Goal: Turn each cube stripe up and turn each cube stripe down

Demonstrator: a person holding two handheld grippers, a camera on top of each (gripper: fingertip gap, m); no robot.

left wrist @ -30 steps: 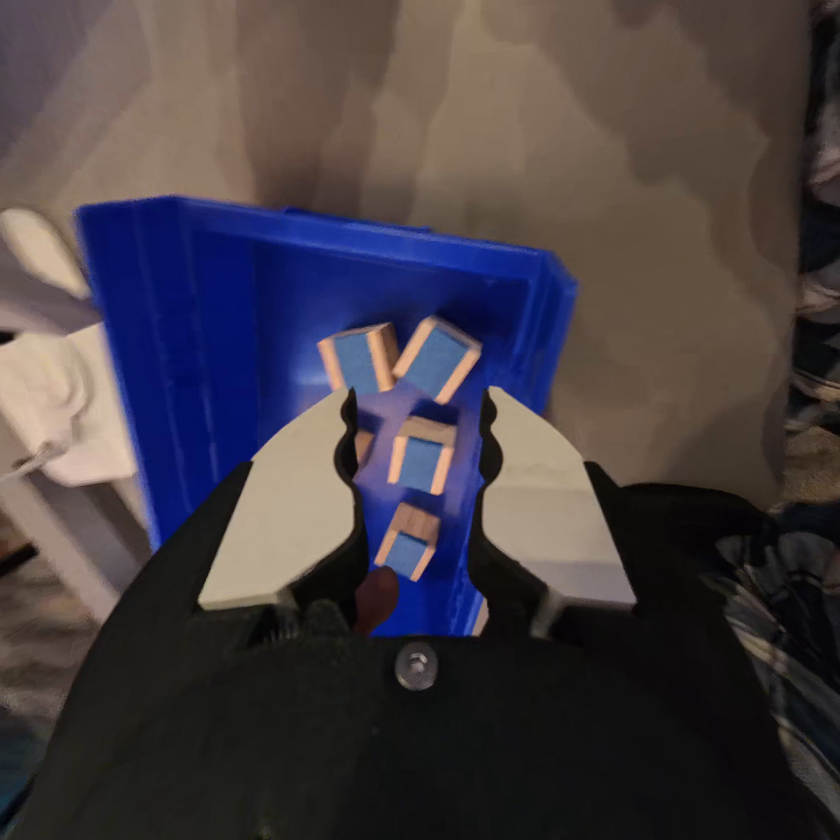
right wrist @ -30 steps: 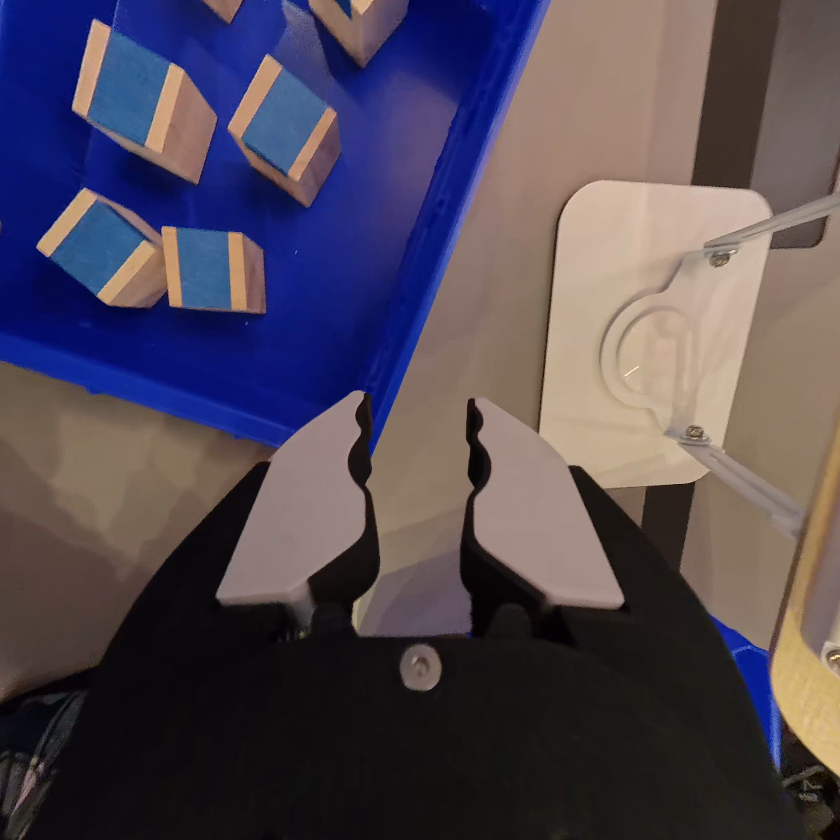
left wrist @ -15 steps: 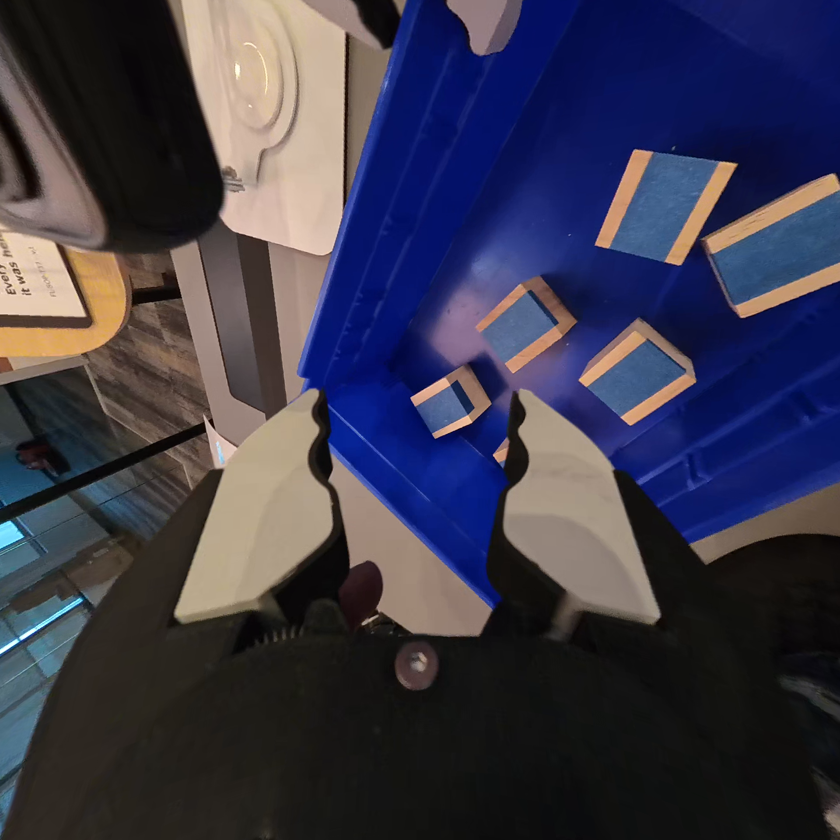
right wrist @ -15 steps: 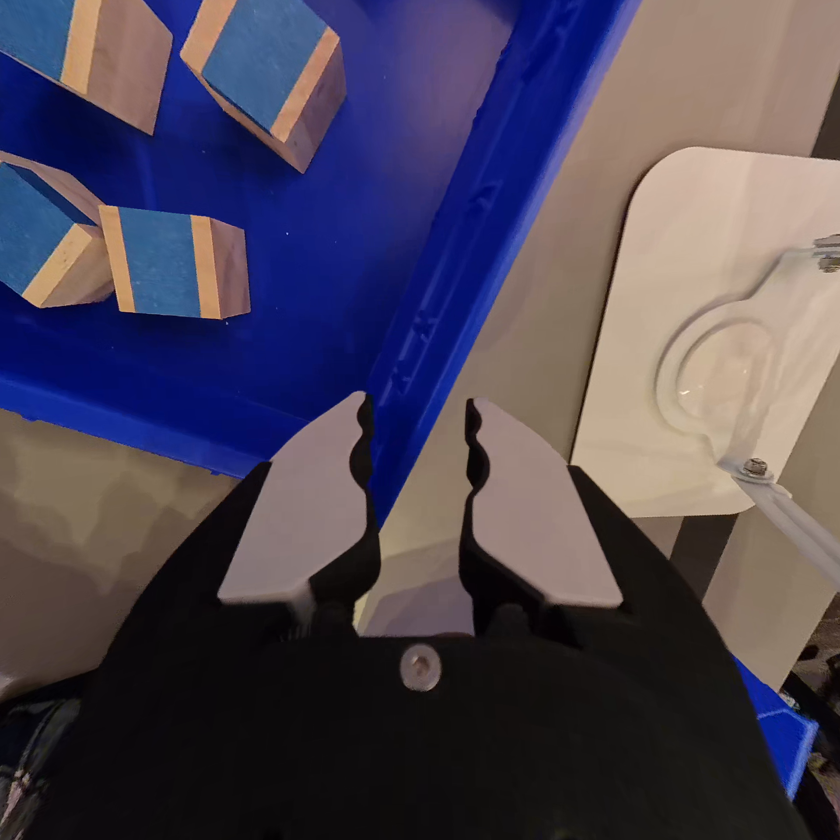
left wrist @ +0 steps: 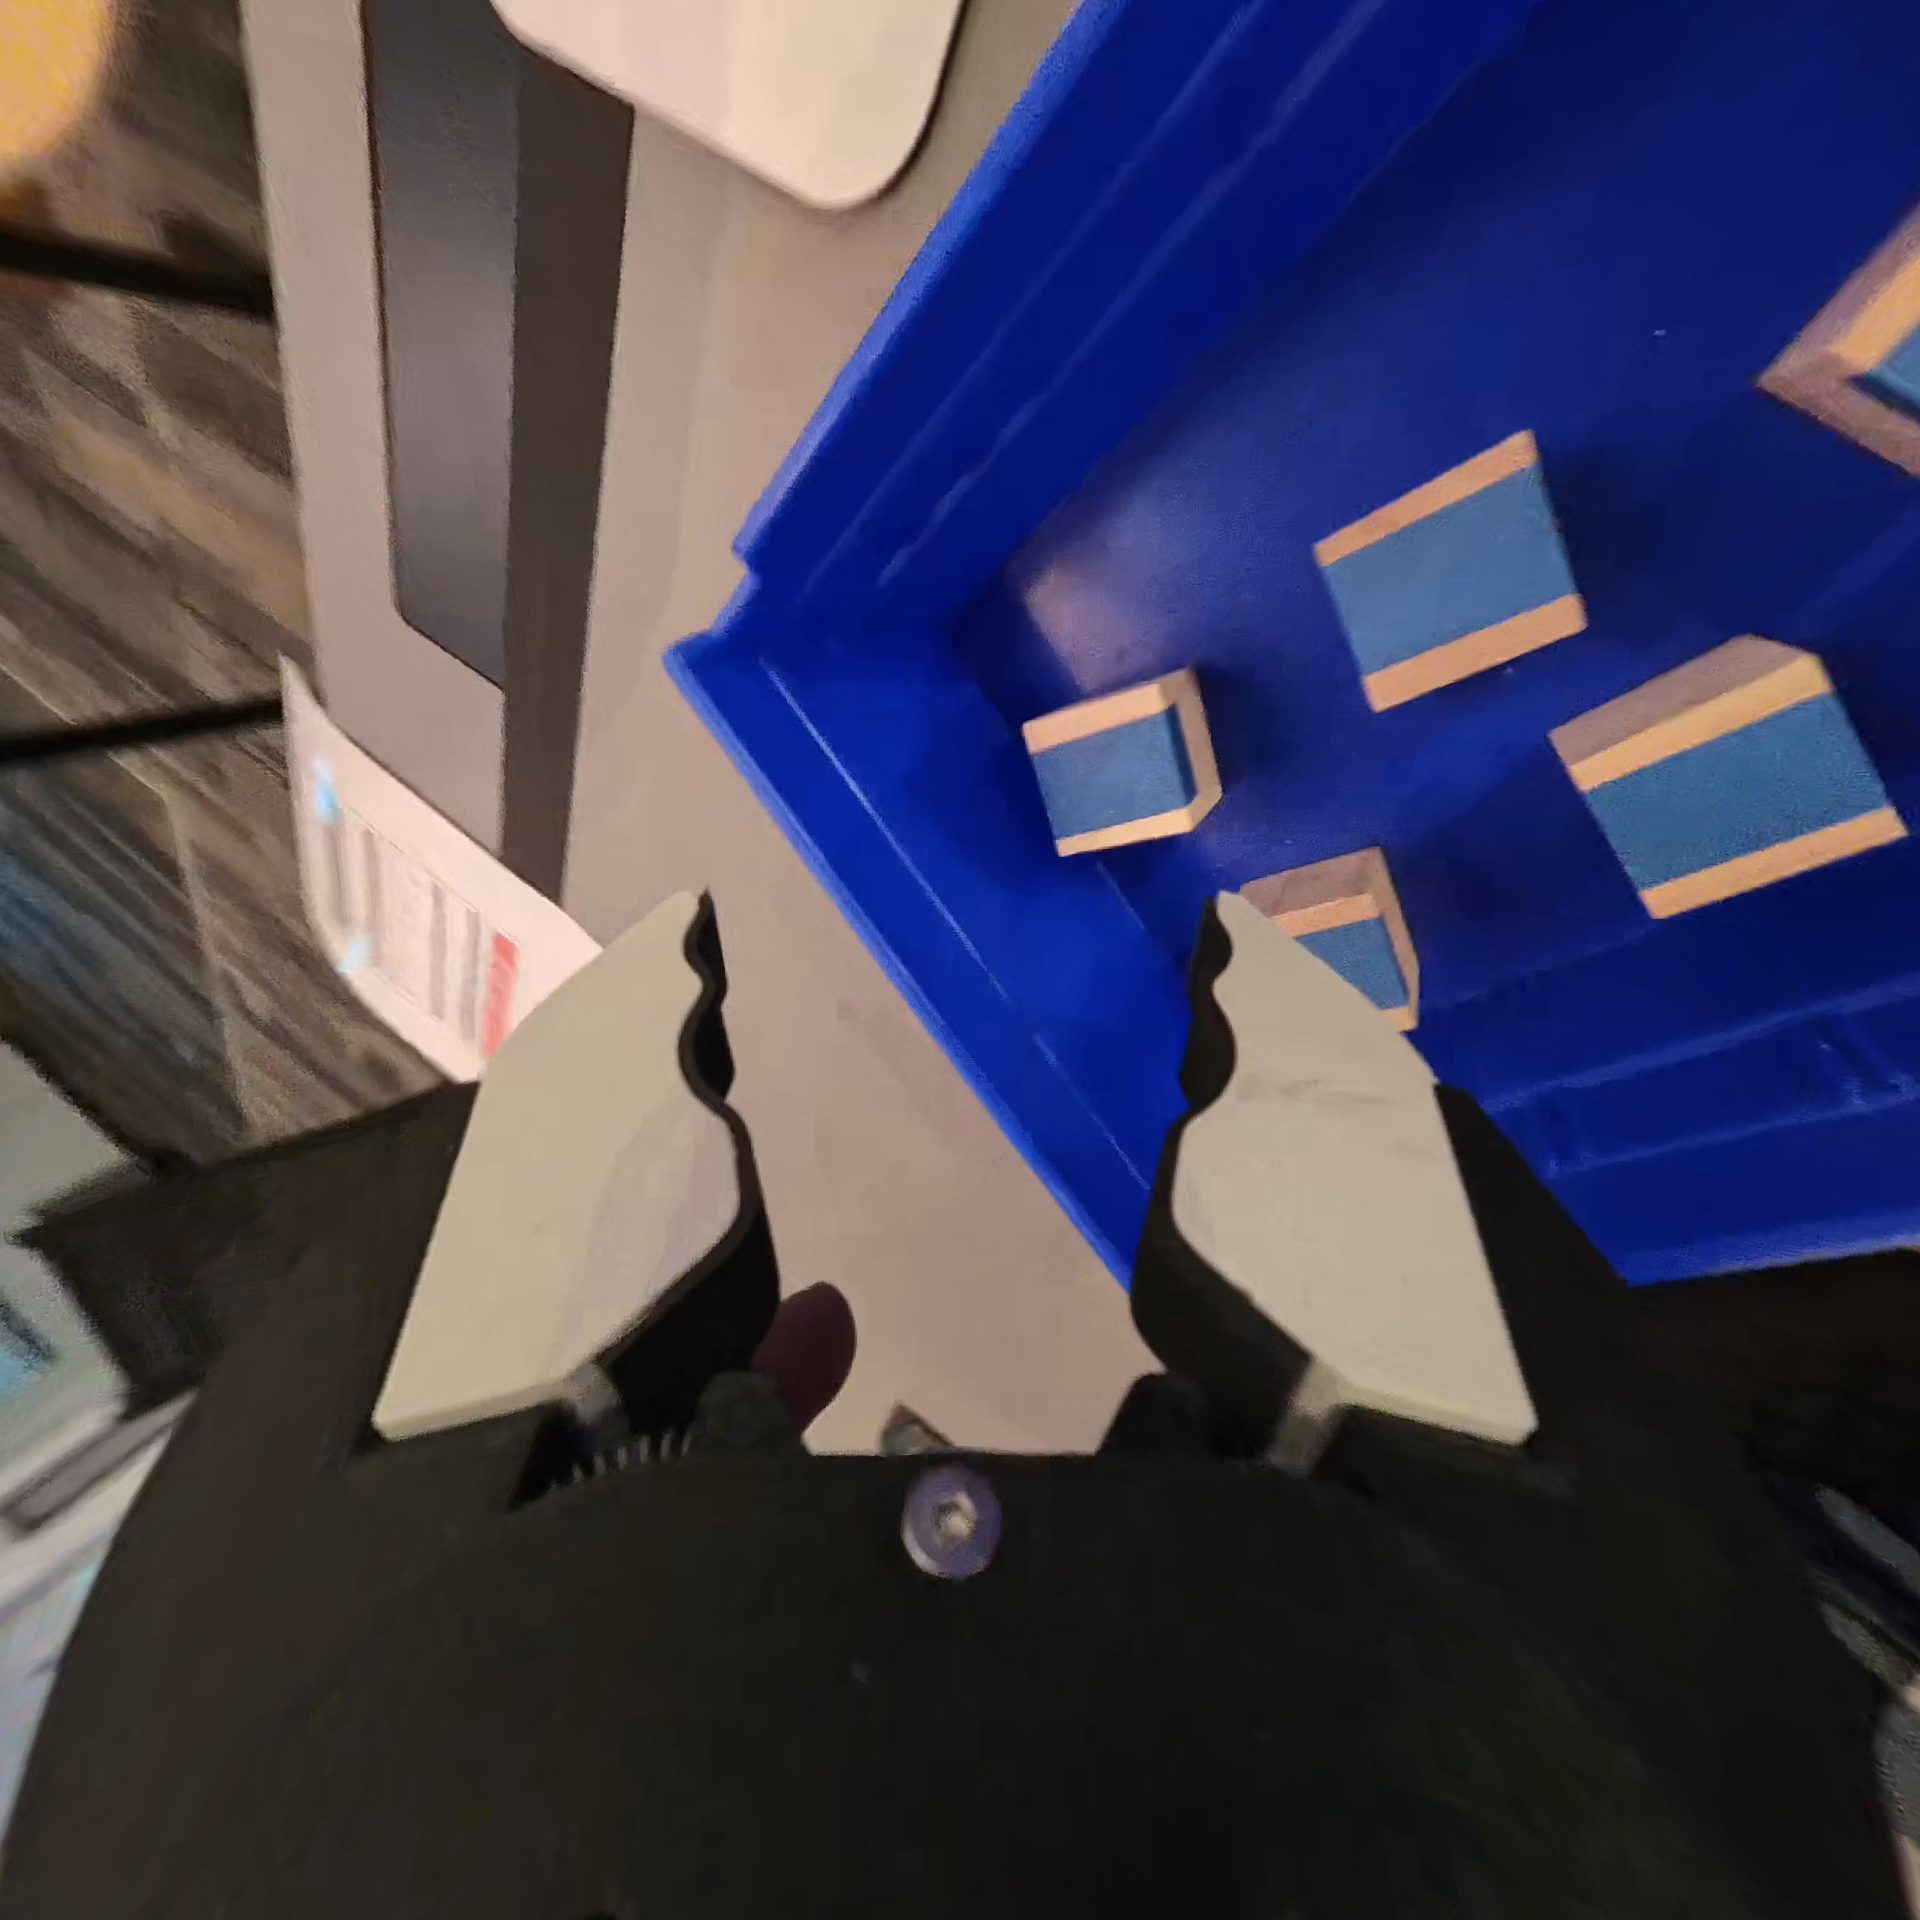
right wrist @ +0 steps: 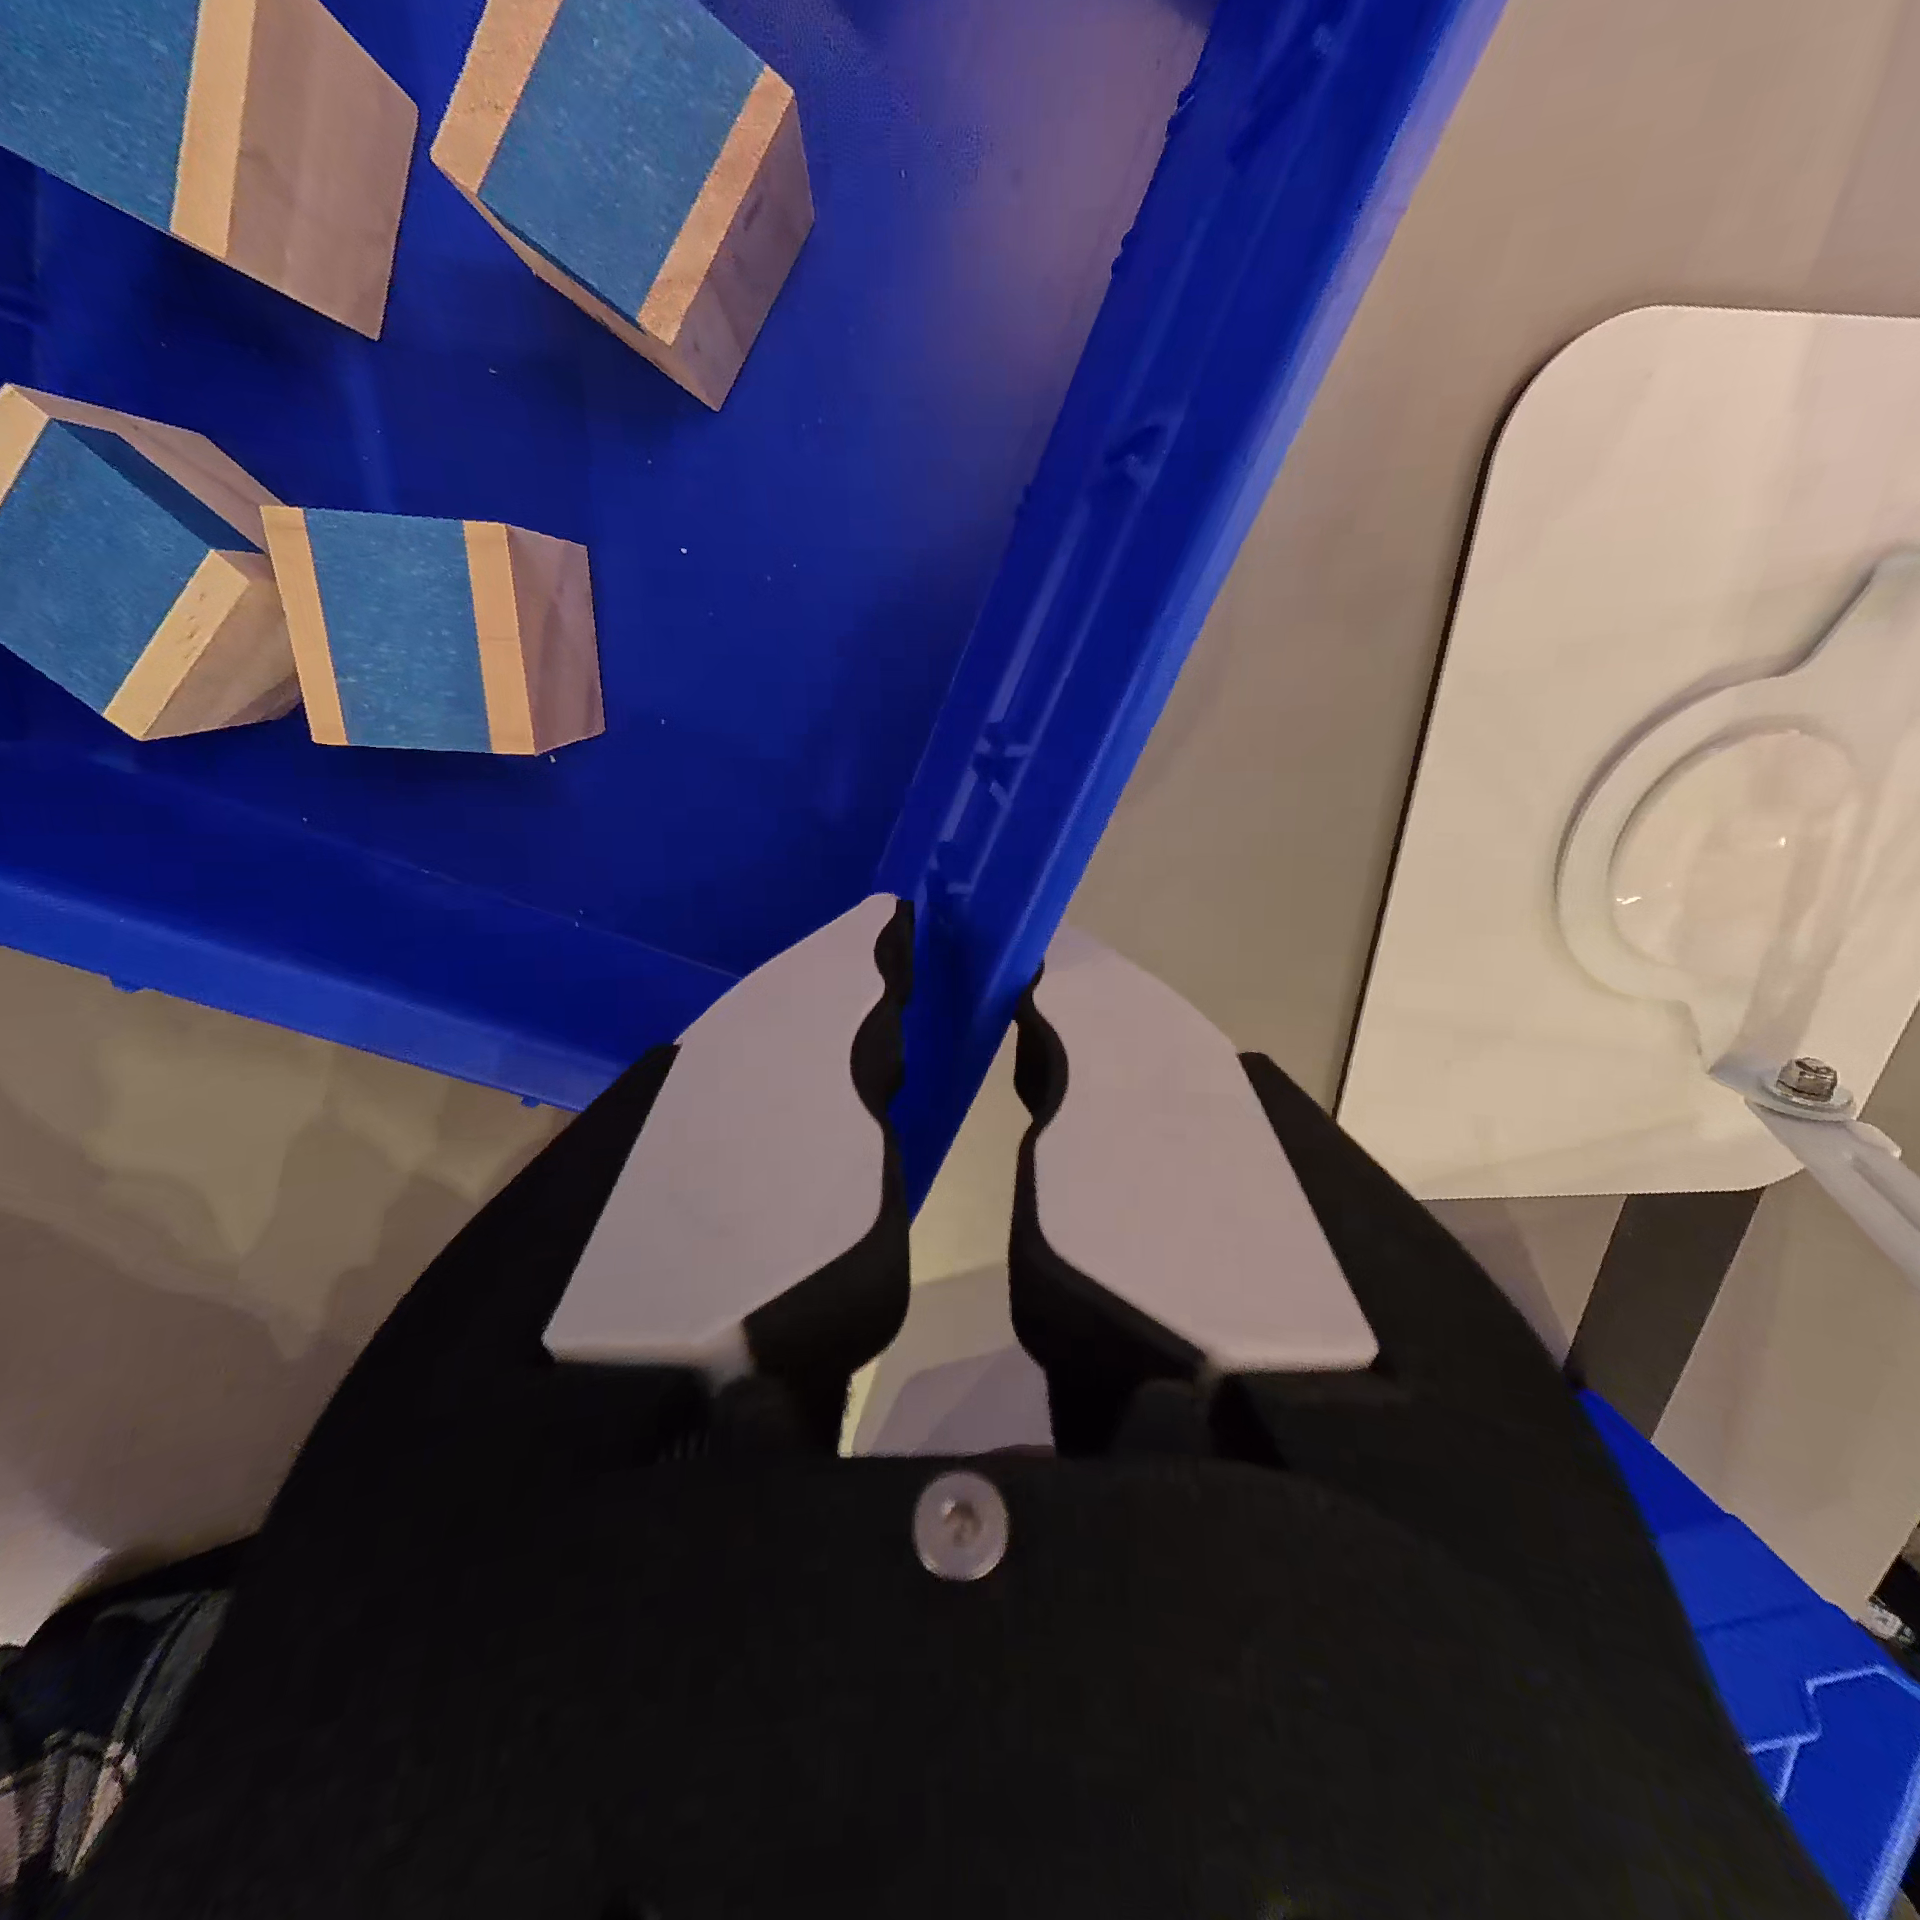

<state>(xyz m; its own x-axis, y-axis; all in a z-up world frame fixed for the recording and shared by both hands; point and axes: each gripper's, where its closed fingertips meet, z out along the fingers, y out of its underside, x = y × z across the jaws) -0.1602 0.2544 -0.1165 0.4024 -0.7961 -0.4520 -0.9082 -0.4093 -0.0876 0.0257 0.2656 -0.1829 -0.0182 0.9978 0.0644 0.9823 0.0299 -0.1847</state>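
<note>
Nearest to us, our right gripper (right wrist: 961, 961) is clenched on the side wall of the blue bin (right wrist: 1049, 790), close to its near corner; both pads press the plastic, one inside the wall and one outside. Our left gripper (left wrist: 956, 925) is released, its jaws spread wide, holding nothing. Between its fingers we see bare grey table (left wrist: 904, 1143) and the near corner of the bin (left wrist: 966, 935), whose rim runs diagonally under the right fingertip (left wrist: 1231, 940).

Just beyond that fingertip a cube (left wrist: 1340, 925) sits inside the bin, partly hidden by it, close to the wall. A second cube (left wrist: 1122, 764) lies a little farther in, near the corner, with a strip of open bin floor between it and the rim. Two more (left wrist: 1449, 571) (left wrist: 1725, 774) lie deeper, each apart from its neighbours, and a fifth (left wrist: 1860, 384) is cut by the frame edge. All show blue stripes on top.

From the right side we see four cubes (right wrist: 431, 629) (right wrist: 114, 566) (right wrist: 623, 197) (right wrist: 208, 135); the first two touch, and a wide band of clear floor separates them from the gripped wall.

Outside the bin, farther off, a white plate (right wrist: 1662, 727) with a clear dome lies on the table, and a paper label (left wrist: 416, 914) hangs at the table edge.
</note>
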